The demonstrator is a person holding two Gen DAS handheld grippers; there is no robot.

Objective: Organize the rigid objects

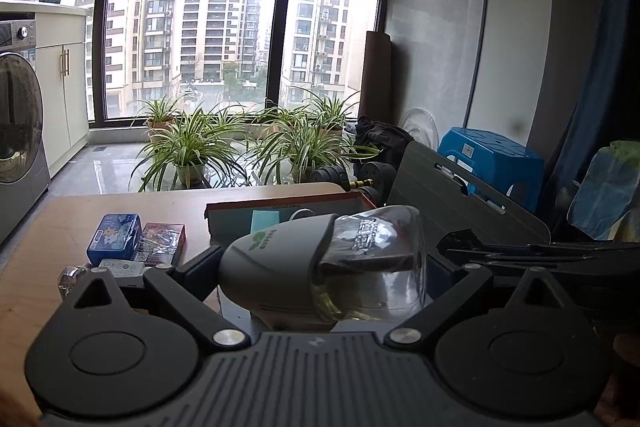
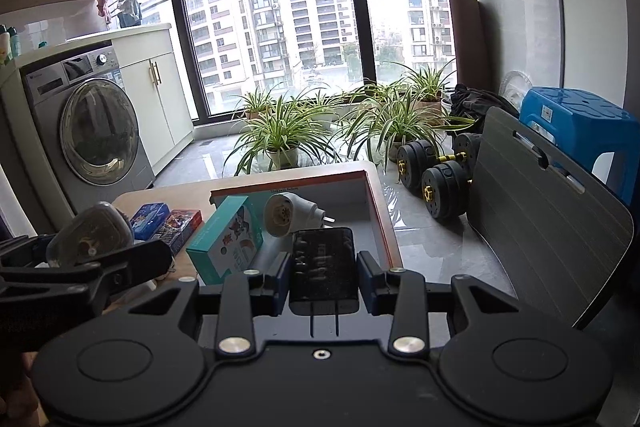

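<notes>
Fingers of the left gripper [image 1: 320, 267] are clamped on a grey-capped clear bottle with yellowish liquid [image 1: 324, 263], which lies tilted sideways between them, cap toward the left finger and clear base toward the right one. Beyond those fingertips sits an open orange-rimmed cardboard box [image 1: 288, 205] on the wooden table [image 1: 48, 227]. Left of the left finger lie a blue printed tin [image 1: 115, 239] and, just beside it, a red printed packet [image 1: 162, 243].

The right gripper [image 2: 324, 275] is closed on a black plug-in charger block [image 2: 323, 271], prongs pointing back toward the camera. Just ahead of its fingers, inside the box [image 2: 376, 203], rest a teal printed carton [image 2: 226, 241] and a white round plug-in device [image 2: 290, 213].
</notes>
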